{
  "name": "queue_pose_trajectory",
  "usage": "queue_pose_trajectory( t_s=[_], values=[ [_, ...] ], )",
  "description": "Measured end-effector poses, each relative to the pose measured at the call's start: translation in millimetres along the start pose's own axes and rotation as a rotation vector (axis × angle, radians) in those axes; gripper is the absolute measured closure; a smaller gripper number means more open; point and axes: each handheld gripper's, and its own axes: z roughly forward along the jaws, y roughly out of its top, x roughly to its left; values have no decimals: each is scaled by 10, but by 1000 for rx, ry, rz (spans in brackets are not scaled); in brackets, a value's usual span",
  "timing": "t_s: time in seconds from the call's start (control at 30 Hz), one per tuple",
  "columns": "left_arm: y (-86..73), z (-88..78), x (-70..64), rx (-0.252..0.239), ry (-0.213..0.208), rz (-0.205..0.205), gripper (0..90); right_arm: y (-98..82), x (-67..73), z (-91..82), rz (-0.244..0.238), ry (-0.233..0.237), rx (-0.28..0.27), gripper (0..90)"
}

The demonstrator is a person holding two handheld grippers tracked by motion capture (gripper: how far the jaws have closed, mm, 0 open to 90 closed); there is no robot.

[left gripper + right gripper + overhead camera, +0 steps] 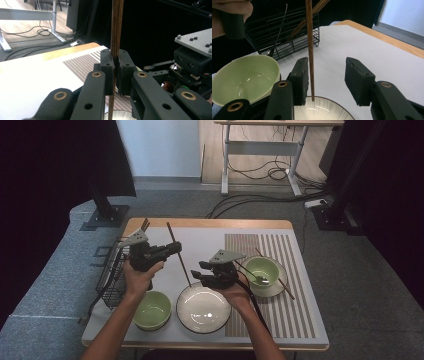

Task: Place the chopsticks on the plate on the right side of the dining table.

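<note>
My left gripper (174, 249) (115, 67) is shut on a dark wooden chopstick (178, 254) (117, 30) and holds it aslant above the table. The stick's lower tip hangs over the far rim of a white ribbed bowl (186, 319) (322, 110). My right gripper (202, 272) (327, 77) stands open at that tip. In the right gripper view the chopstick (309, 45) runs down just inside the left pad (302, 75), with a wide gap to the other pad. The right gripper's body (192, 65) shows in the left gripper view too.
A pale green bowl (152, 310) (242, 77) sits left of the white bowl. A black wire basket (112, 275) (287, 32) with more chopsticks stands at the table's left edge. On the striped mat (295, 310), a green bowl (262, 269) on a saucer holds a spoon, a chopstick (286, 288) beside it.
</note>
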Motion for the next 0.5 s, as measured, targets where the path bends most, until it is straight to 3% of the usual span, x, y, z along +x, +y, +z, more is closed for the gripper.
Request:
queue_pose_trajectory(
  t_s=[0.5],
  values=[
    [-25, 61, -40, 13, -16, 3, 848, 79, 31, 102, -3, 13, -4, 577]
  ],
)
